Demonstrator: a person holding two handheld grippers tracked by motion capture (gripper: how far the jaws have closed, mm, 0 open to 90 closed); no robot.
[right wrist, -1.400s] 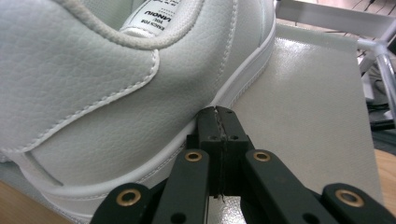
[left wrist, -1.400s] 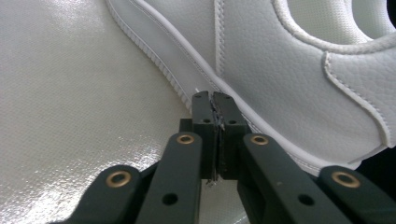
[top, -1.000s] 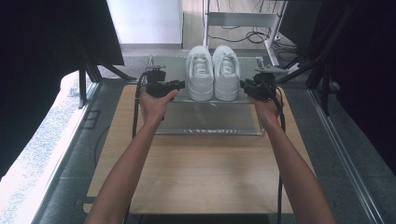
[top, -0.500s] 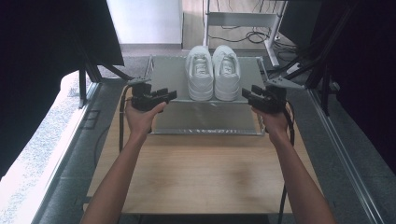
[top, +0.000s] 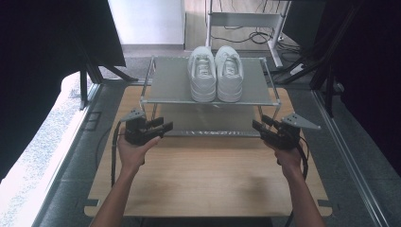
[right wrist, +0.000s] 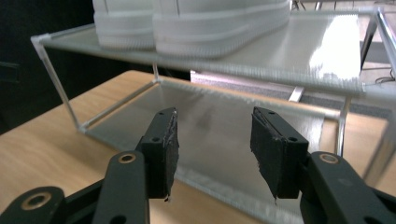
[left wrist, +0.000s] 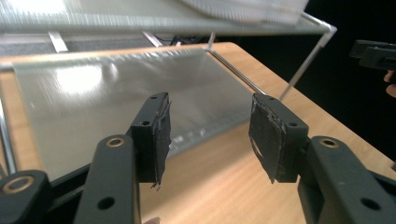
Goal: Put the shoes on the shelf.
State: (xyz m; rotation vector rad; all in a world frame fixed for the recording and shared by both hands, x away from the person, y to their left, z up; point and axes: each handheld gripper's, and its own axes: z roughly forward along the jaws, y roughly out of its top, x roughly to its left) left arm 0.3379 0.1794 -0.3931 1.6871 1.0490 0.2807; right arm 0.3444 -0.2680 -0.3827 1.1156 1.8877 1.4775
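A pair of white sneakers [top: 215, 73] stands side by side on the top shelf of a two-tier metal rack [top: 170, 85]. My left gripper [top: 164, 127] hovers at the rack's front left corner, low over the wooden table [top: 203, 179]. My right gripper [top: 257, 126] mirrors it at the front right corner. Both point inward and have just been opening, with nothing between their jaws. In the left gripper view the open gripper [left wrist: 208, 135] faces the lower shelf [left wrist: 116, 93]. In the right gripper view the open gripper [right wrist: 212, 149] sits below the sneakers [right wrist: 187, 23].
The rack takes up the far half of the table. Thin metal legs [top: 262, 113] stand at its front corners, close to each gripper. A dark panel [top: 47, 47] rises at the left and a white desk frame with cables [top: 250, 28] stands behind.
Both hands have drawn back from beside the sneakers on the top shelf, toward the person and downward, to the rack's front corners. Both pairs of jaws stand wider apart.
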